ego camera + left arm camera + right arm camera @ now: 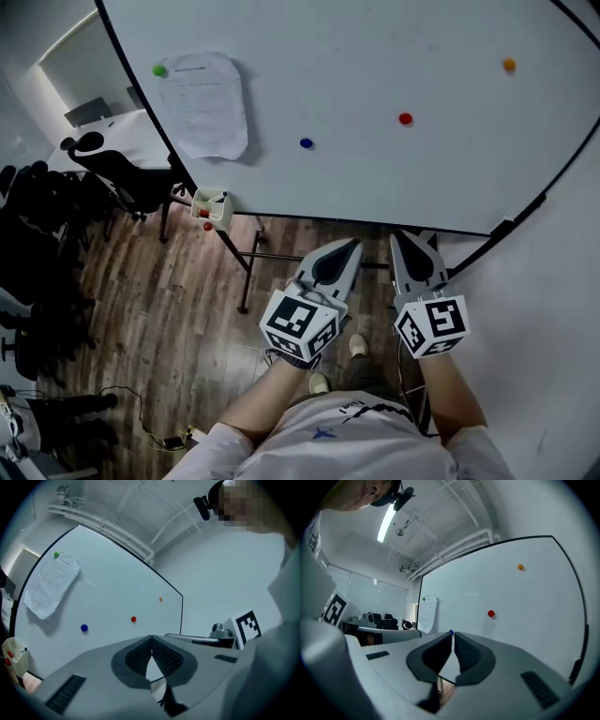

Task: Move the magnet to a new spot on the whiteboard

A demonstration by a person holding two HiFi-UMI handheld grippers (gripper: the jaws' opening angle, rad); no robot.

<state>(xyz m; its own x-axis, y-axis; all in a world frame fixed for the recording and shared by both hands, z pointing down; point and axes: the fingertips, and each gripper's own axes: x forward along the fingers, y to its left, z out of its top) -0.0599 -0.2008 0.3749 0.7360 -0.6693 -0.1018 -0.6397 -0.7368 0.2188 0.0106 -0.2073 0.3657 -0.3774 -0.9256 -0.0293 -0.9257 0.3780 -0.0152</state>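
Left gripper [352, 246] and right gripper [417, 238] are held side by side, short of the whiteboard [375, 47], each clamped closed on nothing. A blue magnet [306, 143], a red magnet [405, 119] and an orange magnet [509, 65] sit well apart on it; a green magnet [159, 69] pins a paper [204, 105]. A free magnet is best chosen, the jaws opened before contact, and its rim pinched squarely.

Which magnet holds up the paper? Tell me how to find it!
Find the big whiteboard. A crinkled paper hangs near its left edge. The green magnet pins the paper's top left corner; the blue magnet, red magnet and orange magnet sit alone on bare board to the right.
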